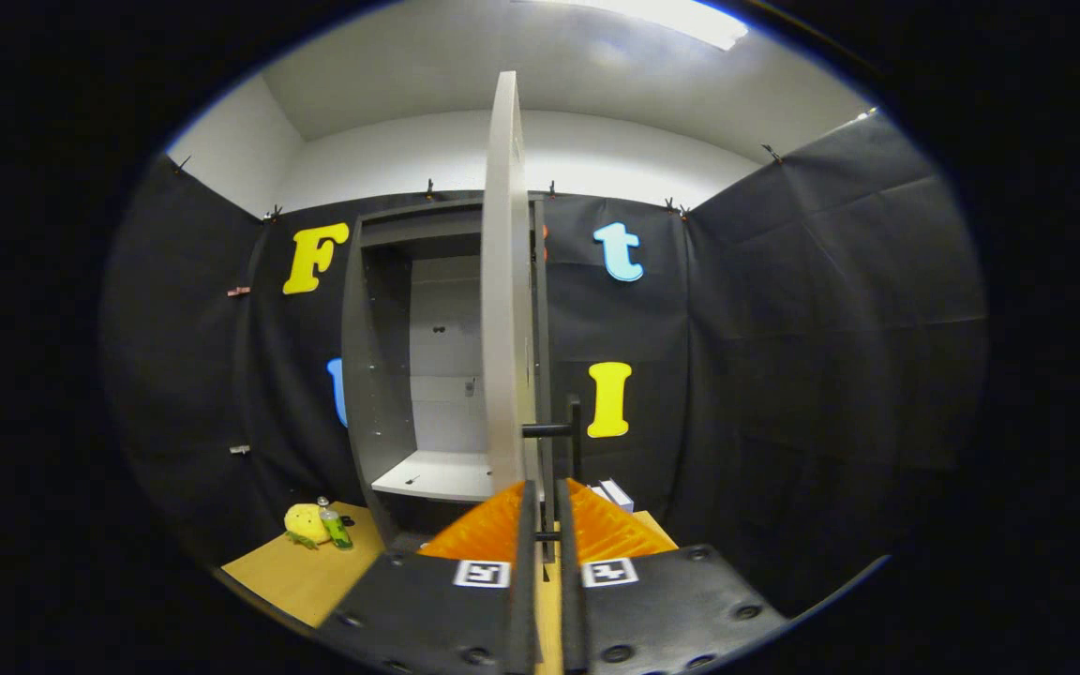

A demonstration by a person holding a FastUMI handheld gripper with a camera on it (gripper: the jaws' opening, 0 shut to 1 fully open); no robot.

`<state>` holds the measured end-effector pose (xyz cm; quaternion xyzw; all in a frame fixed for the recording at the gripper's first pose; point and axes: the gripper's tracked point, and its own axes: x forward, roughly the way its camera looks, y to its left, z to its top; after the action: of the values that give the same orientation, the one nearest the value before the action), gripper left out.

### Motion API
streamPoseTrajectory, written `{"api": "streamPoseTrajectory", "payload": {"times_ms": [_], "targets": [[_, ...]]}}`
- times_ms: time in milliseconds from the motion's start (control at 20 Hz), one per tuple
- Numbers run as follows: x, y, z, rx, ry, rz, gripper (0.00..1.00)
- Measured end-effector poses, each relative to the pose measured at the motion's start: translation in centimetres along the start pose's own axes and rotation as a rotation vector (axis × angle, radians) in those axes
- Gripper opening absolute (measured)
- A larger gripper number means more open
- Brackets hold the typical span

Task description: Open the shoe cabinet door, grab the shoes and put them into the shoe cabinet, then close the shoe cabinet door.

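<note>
Black cloth walls (pixel 784 328) under a white ceiling (pixel 502 75) with a bright light panel (pixel 681 19); wooden floor (pixel 306 572).

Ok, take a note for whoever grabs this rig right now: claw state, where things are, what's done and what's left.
Claw: fingers nearly together, closed around the lower end of the door's dark handle; whether both press on it cannot be told.
Cabinet door: swung open, seen edge-on just ahead of the fingers.
Shoe cabinet: stands on the wooden surface, inside shelf bare.
Done: door opened.
Left: release the handle, fetch the shoes, place them inside, close the door.
Nearby: yellow plush toy and small bottle left of the cabinet.
</note>
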<state>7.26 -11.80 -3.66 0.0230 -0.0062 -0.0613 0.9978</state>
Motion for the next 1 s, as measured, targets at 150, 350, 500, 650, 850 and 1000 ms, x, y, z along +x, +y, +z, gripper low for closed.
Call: {"api": "streamPoseTrajectory", "payload": {"times_ms": [150, 350, 500, 650, 850, 1000], "targets": [[0.1, -1.4, 0.1, 0.009, -0.005, -0.058, 0.09], [-0.7, -1.4, 0.1, 0.028, 0.007, -0.056, 0.09], [-0.9, -0.9, 0.2, 0.019, 0.006, -0.011, 0.09], [-1.0, 0.5, -0.1, 0.014, 0.008, 0.051, 0.09], [-1.5, 3.3, -1.6, 0.002, 0.058, 0.161, 0.09], [-2.2, 5.3, -3.6, 0.0, 0.133, 0.231, 0.09]]}}
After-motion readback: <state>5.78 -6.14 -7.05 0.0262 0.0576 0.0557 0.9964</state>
